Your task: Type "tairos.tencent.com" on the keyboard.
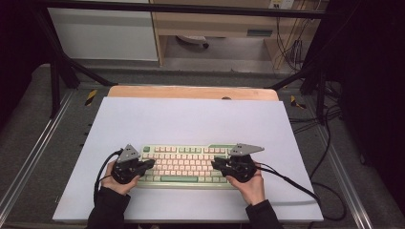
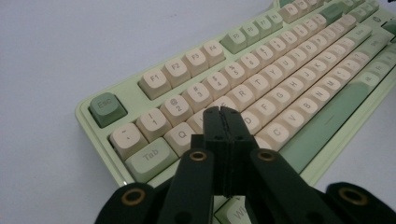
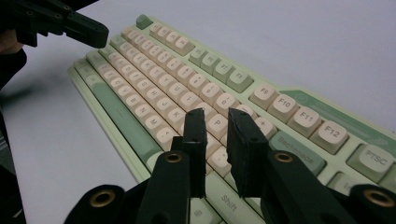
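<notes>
My left jaws (image 2: 223, 114) are clenched empty over the left keys, my right jaws (image 3: 219, 122) stand slightly apart around nothing, and the keyboard (image 1: 184, 164), flat on the worktop (image 1: 191, 119), looks stiff and fairly heavy with wobbly caps, so I judge its end edges the safest hold.

Keyboard (image 1: 184, 164) pale green case, cream keys, darker green modifiers. Table (image 1: 191, 119) sheet pale lavender-white. Jaws black.
</notes>
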The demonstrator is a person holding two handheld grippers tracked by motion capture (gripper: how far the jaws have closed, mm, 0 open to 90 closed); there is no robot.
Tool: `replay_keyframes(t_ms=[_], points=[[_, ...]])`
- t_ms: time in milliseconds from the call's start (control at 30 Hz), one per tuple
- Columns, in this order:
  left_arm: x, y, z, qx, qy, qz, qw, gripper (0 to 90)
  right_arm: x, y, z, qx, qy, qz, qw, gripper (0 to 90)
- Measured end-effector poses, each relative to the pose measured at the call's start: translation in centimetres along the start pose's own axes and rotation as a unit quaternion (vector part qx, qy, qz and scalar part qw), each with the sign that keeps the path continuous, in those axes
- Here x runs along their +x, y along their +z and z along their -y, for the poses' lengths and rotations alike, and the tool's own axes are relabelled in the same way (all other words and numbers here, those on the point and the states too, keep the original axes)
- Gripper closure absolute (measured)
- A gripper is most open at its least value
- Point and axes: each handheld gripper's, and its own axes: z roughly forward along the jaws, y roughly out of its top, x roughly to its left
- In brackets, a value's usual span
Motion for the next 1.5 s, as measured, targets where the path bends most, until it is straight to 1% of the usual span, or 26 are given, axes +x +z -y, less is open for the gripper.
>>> replay_keyframes(t_ms=[100, 300, 400, 467, 533, 567, 600, 767, 833, 900, 1000, 1133, 1400, 1500], points=[[0.0, 0.0, 0.0, 0.000, 0.000, 0.000, 1.0000, 89.9, 0.2, 0.6, -0.3, 0.000, 0.004, 0.000, 1.0000, 83.2], [0.0, 0.0, 0.0, 0.001, 0.001, 0.000, 1.0000, 90.0, 0.8, 2.0, -0.6, 0.005, 0.009, -0.005, 0.9999, 90.0], [0.0, 0.0, 0.0, 0.001, 0.001, -0.001, 1.0000, 90.0, 0.9, 2.3, -0.8, 0.004, 0.012, -0.008, 0.9999, 90.0], [0.0, 0.1, 0.0, 0.001, 0.002, 0.000, 1.0000, 90.0, 1.0, 2.7, -1.0, 0.005, 0.010, -0.006, 0.9999, 90.0], [0.0, 0.0, 0.0, 0.001, 0.002, 0.000, 1.0000, 90.0, 1.2, 3.2, -1.1, 0.008, 0.006, -0.002, 0.9999, 90.0], [0.0, 0.0, 0.0, 0.001, 0.002, 0.000, 1.0000, 90.0, 1.3, 3.5, -1.1, 0.013, 0.008, 0.000, 0.9999, 90.0], [0.0, 0.0, 0.0, 0.000, 0.002, -0.001, 1.0000, 90.0, 1.4, 3.8, -1.1, 0.012, 0.008, -0.002, 0.9999, 90.0], [0.0, 0.0, 0.0, 0.001, 0.002, -0.001, 1.0000, 90.0, 1.8, 5.1, -1.3, 0.019, 0.006, 0.002, 0.9998, 90.0], [0.0, 0.1, 0.0, 0.002, 0.003, 0.000, 1.0000, 89.9, 1.9, 5.6, -1.5, 0.018, 0.006, -0.001, 0.9998, 90.0], [0.0, 0.1, 0.0, 0.003, 0.003, 0.000, 1.0000, 89.9, 2.1, 6.1, -1.6, 0.020, 0.004, 0.003, 0.9998, 90.0], [0.0, 0.1, 0.0, 0.003, 0.003, 0.000, 1.0000, 89.9, 2.3, 6.7, -1.7, 0.022, 0.008, 0.004, 0.9997, 90.0], [0.0, 0.1, 0.0, 0.003, 0.004, -0.001, 1.0000, 89.9, 2.3, 7.2, -1.6, 0.019, 0.010, 0.002, 0.9998, 90.0], [0.0, 0.1, 0.0, 0.003, 0.004, 0.000, 1.0000, 89.9, 2.3, 8.0, -1.4, 0.031, 0.012, 0.004, 0.9994, 90.0], [0.0, 0.1, 0.0, 0.002, 0.003, 0.000, 1.0000, 90.0, 2.3, 8.2, -1.3, 0.031, 0.011, 0.005, 0.9994, 90.0]])
